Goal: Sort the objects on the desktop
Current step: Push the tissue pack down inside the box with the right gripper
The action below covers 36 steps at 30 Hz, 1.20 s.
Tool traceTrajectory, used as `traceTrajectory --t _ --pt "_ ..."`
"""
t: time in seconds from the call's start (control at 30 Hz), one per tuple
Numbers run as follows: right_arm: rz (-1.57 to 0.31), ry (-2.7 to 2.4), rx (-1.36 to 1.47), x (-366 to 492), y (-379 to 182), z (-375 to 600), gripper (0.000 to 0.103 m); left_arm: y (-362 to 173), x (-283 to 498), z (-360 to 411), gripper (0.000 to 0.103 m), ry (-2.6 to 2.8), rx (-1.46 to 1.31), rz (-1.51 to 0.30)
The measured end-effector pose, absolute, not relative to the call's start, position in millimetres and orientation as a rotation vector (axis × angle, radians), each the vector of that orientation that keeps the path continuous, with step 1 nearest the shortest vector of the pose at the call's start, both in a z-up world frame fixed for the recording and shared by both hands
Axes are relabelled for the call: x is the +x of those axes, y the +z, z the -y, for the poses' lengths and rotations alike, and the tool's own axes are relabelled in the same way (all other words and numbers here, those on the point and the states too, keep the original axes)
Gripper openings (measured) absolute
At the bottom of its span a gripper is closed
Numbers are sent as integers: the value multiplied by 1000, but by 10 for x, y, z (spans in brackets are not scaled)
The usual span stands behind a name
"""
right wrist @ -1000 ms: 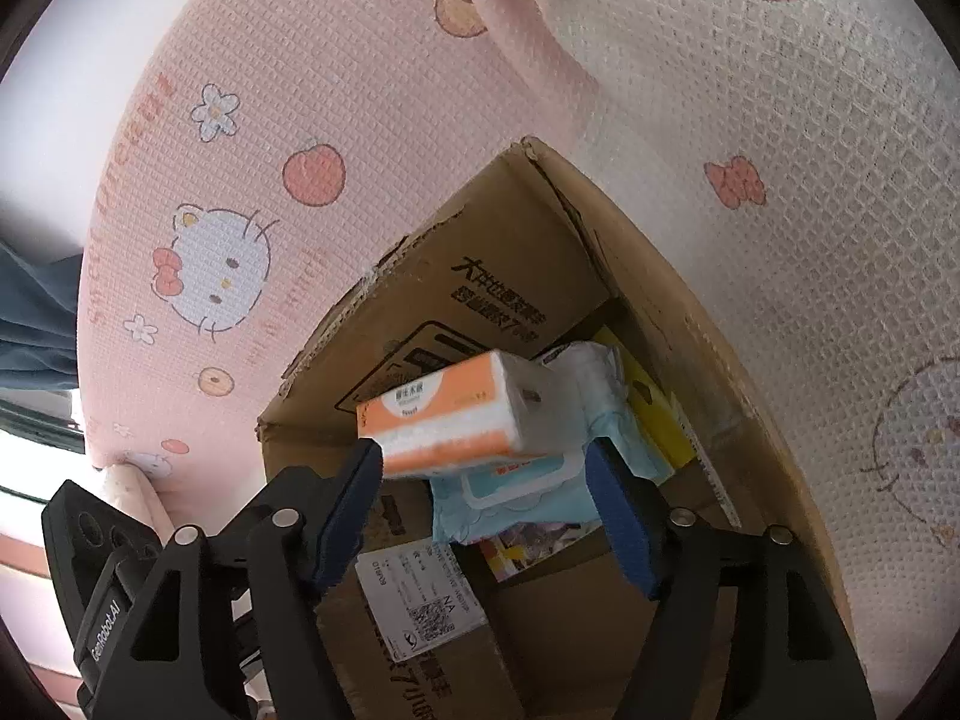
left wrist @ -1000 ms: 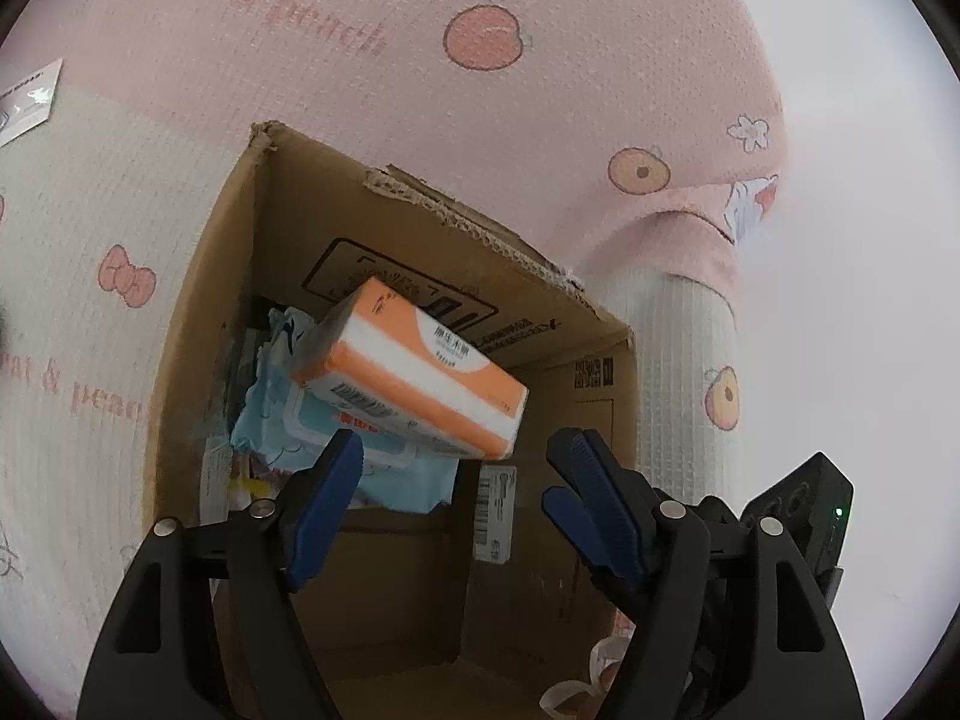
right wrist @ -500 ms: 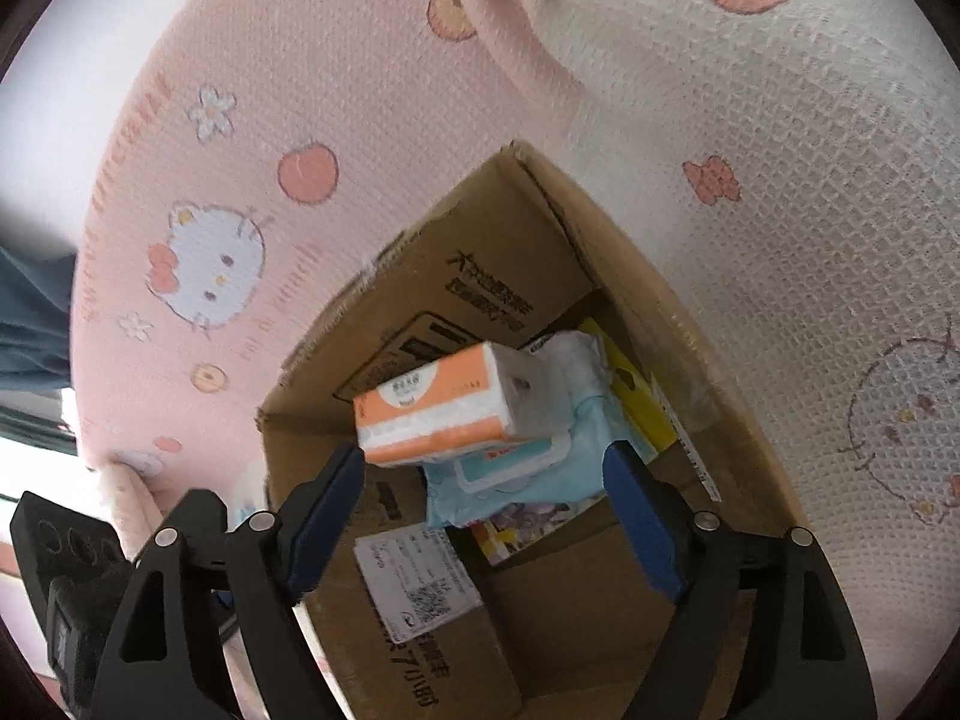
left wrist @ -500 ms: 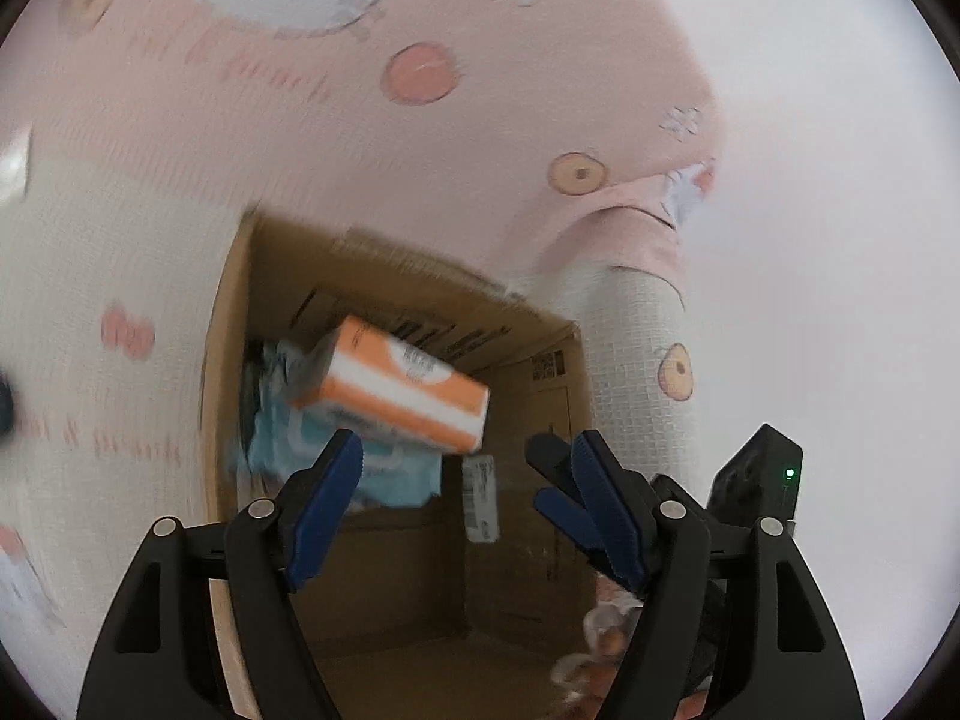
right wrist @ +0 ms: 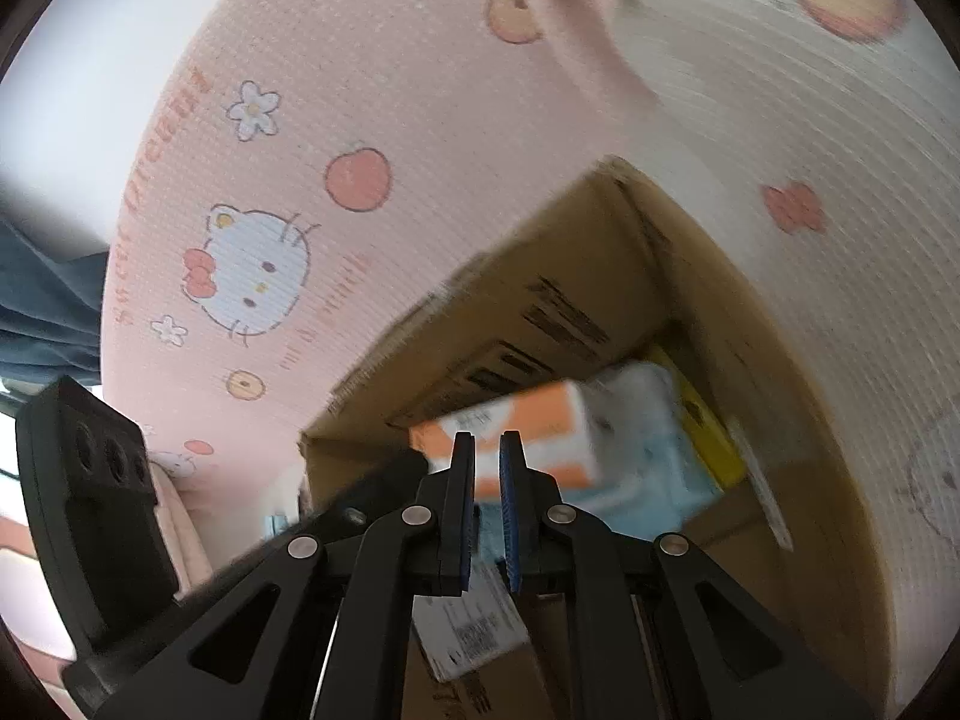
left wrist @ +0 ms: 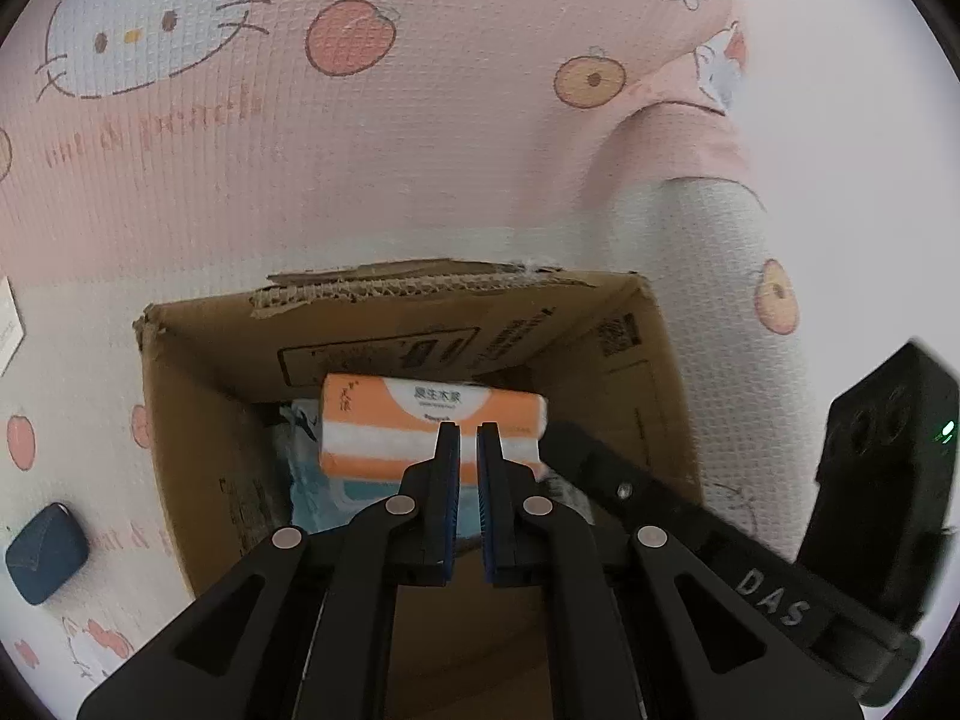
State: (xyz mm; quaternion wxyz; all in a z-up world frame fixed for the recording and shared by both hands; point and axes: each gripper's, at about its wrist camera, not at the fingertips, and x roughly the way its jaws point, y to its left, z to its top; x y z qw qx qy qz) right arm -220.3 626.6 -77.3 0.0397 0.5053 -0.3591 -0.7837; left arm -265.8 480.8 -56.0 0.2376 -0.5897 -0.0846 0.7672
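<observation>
An open cardboard box (left wrist: 198,420) (right wrist: 540,276) stands on the pink cartoon-print cloth. Inside it an orange-and-white tissue pack (left wrist: 414,420) (right wrist: 540,426) lies on a light blue wipes pack (left wrist: 306,480) (right wrist: 654,480). My left gripper (left wrist: 468,438) hangs over the box opening, shut with only a thin slit between its blue pads and nothing in it. My right gripper (right wrist: 486,450) is likewise shut and empty above the box. Neither touches the tissue pack. In each wrist view the other gripper's black body shows at the side.
A dark blue pouch (left wrist: 45,552) lies on the cloth left of the box. A yellow item (right wrist: 708,438) sits beside the wipes in the box, and a white label (right wrist: 474,624) is stuck on an inner wall. The cloth's edge drops off at the far right.
Both grippers went from wide open to shut. The tissue pack, which hung tilted over the box, now rests flat on the wipes pack. Both cameras have swung and pulled back.
</observation>
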Motion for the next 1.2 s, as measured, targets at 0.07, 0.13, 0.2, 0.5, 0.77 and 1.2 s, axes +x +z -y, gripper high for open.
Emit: traceTrajectory --t 0.07,0.13,0.2,0.5,0.77,1.2 --pt "1105 -2390 1566 -2205 -819 -6259 6 -627 -2698 -4817 6 2115 -1645 237" --pt "1109 -2379 1583 -2207 -866 -6252 6 -736 -2739 -4816 6 2105 -1691 247" --pt "1113 -2367 1600 -2209 -912 -6244 6 -839 -2745 -4812 6 2095 -1740 249" --pt "1130 -2312 1676 -2219 -1122 -6212 6 -1029 -2515 -4807 6 2084 -1815 208" --pt "1095 -2316 1857 -2009 -1361 -6199 6 -1362 -2257 -4836 5 2020 -1970 121" --pt "1067 -2386 1768 -1884 -1168 -6269 6 -1047 -2068 -4706 7 2215 -1786 240"
